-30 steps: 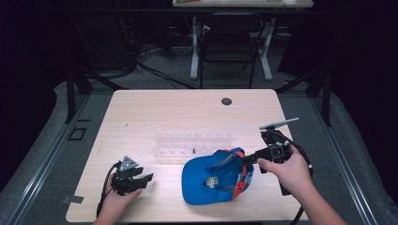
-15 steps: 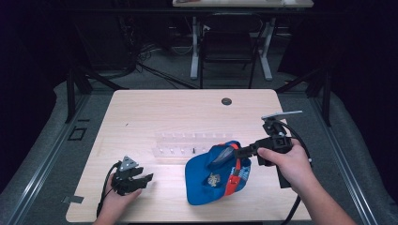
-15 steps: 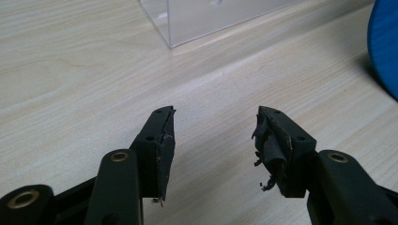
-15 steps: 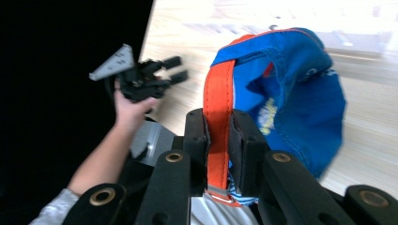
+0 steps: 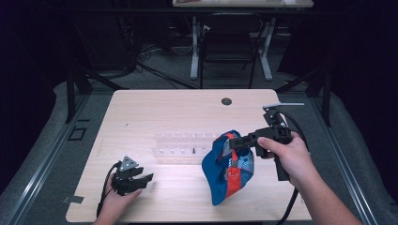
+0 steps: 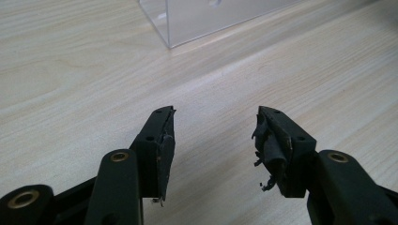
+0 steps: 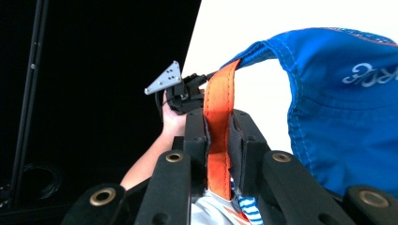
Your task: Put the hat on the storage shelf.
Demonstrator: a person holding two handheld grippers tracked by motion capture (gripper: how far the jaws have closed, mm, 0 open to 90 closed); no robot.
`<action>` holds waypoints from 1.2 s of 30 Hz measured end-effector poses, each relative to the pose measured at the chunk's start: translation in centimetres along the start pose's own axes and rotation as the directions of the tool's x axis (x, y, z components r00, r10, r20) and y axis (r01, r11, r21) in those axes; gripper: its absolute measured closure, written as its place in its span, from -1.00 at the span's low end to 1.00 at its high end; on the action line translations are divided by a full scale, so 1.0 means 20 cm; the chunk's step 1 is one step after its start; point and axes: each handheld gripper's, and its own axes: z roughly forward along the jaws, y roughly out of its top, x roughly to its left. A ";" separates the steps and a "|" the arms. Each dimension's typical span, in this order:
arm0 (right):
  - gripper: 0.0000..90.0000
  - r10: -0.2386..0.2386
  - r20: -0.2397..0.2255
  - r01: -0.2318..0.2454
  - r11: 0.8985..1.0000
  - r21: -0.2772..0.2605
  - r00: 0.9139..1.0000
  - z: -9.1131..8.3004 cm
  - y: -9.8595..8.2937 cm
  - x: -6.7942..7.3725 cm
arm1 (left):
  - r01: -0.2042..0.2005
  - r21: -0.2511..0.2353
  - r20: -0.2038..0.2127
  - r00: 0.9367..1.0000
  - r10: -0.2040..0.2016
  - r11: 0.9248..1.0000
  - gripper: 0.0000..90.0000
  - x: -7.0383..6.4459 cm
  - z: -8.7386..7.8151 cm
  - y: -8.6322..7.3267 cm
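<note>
- Right now the blue cap [image 5: 224, 168] hangs by its orange strap [image 7: 218, 122], lifted over the worktop [image 5: 178, 112] toward five o'clock.
- The right hand-held gripper [image 5: 234, 142] is clamped on that strap.
- A clear plastic rack [image 5: 183, 146] lies at the cap's ten o'clock.
- The left hand-held gripper [image 5: 141, 180] rests at seven o'clock, jaws wide and holding nothing.
</note>
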 end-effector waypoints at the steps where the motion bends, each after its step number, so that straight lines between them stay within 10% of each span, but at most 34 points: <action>1: 0.74 0.004 -0.004 -0.005 1.000 -0.005 1.000 0.00 0.00 0.00 | 0.000 0.000 0.000 1.000 0.000 1.000 0.07 0.00 0.00 0.00; 36: 0.74 0.013 -0.105 -0.025 0.994 -0.107 0.994 -0.04 0.20 0.13 | 0.026 -0.021 0.000 1.000 -0.026 0.999 -0.06 0.01 0.00 0.00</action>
